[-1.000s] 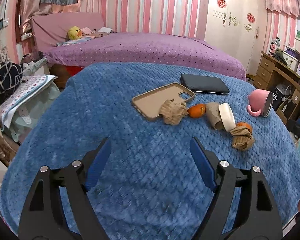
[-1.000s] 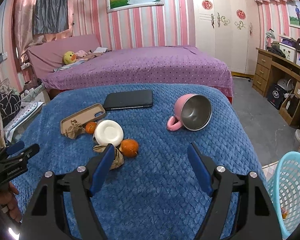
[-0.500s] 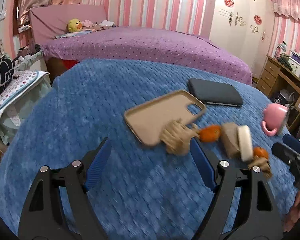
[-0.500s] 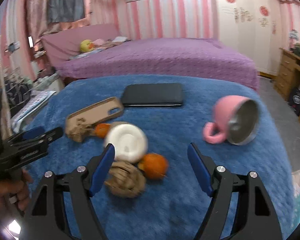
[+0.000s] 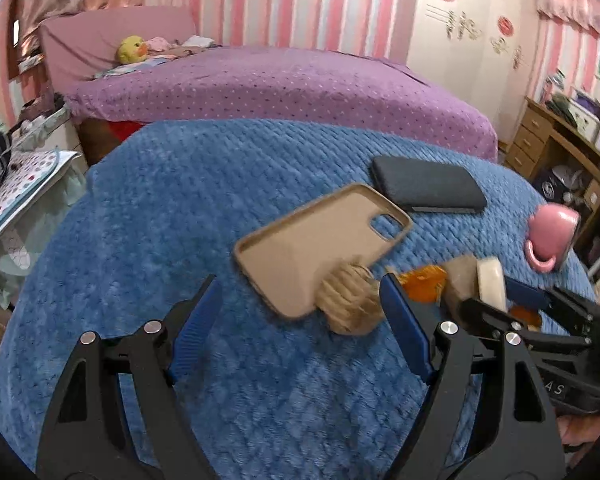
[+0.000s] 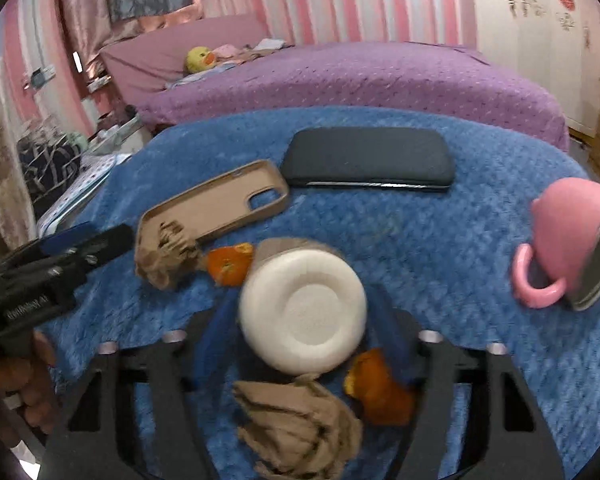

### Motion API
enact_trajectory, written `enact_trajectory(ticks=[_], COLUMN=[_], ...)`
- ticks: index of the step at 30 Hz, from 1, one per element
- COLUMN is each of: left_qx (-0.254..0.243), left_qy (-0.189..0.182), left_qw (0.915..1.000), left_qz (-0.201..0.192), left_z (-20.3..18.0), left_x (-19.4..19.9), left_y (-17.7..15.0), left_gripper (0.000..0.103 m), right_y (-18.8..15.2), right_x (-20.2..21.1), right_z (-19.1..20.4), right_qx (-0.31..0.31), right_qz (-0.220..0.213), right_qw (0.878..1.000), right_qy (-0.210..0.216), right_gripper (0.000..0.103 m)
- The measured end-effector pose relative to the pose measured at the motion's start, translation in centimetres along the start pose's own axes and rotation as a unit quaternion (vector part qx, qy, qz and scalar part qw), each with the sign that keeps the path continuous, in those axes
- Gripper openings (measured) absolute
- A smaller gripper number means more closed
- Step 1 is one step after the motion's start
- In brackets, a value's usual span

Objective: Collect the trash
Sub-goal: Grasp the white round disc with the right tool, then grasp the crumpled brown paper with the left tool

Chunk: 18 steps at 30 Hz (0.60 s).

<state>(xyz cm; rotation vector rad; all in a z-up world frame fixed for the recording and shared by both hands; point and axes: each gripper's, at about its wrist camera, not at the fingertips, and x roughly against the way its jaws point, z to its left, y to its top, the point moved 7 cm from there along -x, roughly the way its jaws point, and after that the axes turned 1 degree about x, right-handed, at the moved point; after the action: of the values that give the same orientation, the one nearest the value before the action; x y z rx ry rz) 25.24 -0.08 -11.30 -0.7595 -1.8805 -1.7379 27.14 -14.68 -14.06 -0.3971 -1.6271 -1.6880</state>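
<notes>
1. Since the earlier frame both tongs have come closer to the litter on the blue bench [image 5: 148, 208].
2. The right tongs [image 6: 304, 316] have just been closing; the white cup [image 6: 304, 312] lies on its side between them, but blur hides whether the pads touch it.
3. The left tongs [image 5: 296, 316] stand wide apart, gripping nothing, with a paper wad [image 5: 348, 304] and the case [image 5: 320, 240] corner between them.
4. A second wad [image 6: 300, 428] and orange peel [image 6: 380, 384] lie under the right tongs, blurred.
5. The pink mug [image 6: 568, 240] is cut off at the edge.
</notes>
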Motion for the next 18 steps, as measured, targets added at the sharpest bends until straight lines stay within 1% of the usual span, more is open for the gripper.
enact_trajectory(ticks=[3, 8, 10, 12, 14, 15, 16, 17, 18], left_qx=[-0.011, -0.005, -0.006, 0.003, 0.002, -0.003, -0.008, -0.013, -0.017], left_qy=[-0.002, -0.01, -0.016, -0.029, -0.037, -0.036, -0.036, -0.03, -0.02], left_qw=[0.9999, 0.9999, 0.9998, 0.9995, 0.9992, 0.999, 0.9989, 0.9989, 0.9991], left_qz=[0.004, 0.001, 0.006, 0.009, 0.018, 0.024, 0.031, 0.035, 0.035], left_z=[-0.6, -1.1, -1.6, -2.1, -3.0, -3.4, -3.7, -3.8, -3.9], left_x=[-0.2, -0.2, -0.7, -1.1, -1.9, -2.3, -2.7, -3.0, -3.1], left_y=[-0.5, -0.5, -0.6, -0.6, -0.8, -0.9, -1.1, -1.3, -1.3], left_gripper=[0.078, 0.078, 0.078, 0.077, 0.072, 0.065, 0.055, 0.052, 0.045], right_y=[0.4, 1.2, 1.4, 1.5, 1.7, 1.7, 1.7, 1.8, 1.8], right_x=[1.2, 4.2, 4.9, 5.1, 5.2, 5.2, 5.3, 5.3, 5.3], right_z=[0.0, -1.4, -2.1, -2.5, -2.8, -2.9, -3.0, -3.1, -3.1], right_qx=[-0.004, -0.024, -0.03, -0.034, -0.034, -0.034, -0.034, -0.034, -0.033], right_qz=[-0.022, -0.066, -0.075, -0.077, -0.077, -0.077, -0.077, -0.077, -0.076], right_qw=[1.0, 0.997, 0.997, 0.996, 0.996, 0.996, 0.996, 0.996, 0.996], right_qy=[-0.001, -0.01, -0.012, -0.011, -0.014, -0.014, -0.015, -0.014, -0.014], right_gripper=[0.06, 0.06, 0.06, 0.06, 0.06, 0.06, 0.06, 0.06, 0.06])
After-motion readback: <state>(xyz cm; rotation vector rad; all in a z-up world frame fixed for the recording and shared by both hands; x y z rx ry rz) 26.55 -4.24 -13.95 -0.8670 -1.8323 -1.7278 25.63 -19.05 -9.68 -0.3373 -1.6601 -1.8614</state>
